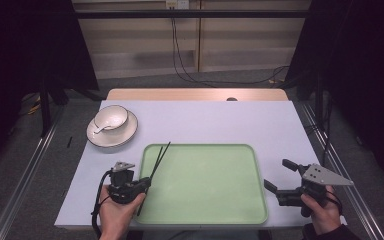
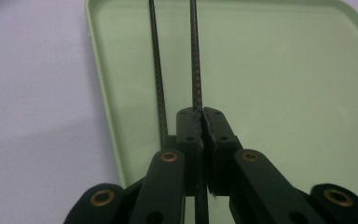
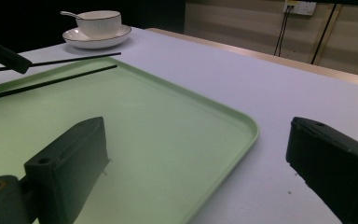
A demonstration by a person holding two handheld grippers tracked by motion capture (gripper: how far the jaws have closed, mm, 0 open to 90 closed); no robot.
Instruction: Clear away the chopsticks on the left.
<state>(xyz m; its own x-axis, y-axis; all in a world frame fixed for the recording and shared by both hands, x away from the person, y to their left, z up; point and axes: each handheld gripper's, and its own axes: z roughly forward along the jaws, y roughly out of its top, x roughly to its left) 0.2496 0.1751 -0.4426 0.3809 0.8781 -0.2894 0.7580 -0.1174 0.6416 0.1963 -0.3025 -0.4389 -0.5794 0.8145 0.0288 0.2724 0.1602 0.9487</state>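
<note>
Black chopsticks (image 1: 156, 162), pinched in the left claw (image 1: 145, 184), should lower flat onto the green tray (image 1: 240, 210) before release; right claw (image 1: 281, 176) gapes idle.

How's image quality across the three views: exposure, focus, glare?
High view: table evenly lit, surroundings near black, edges soft, no glare. Left gripper view: tray washed pale, chopsticks sharp, left tool dark but readable. Right gripper view: dim, bowl in focus, near jaws of the right tool blurred and underexposed.
</note>
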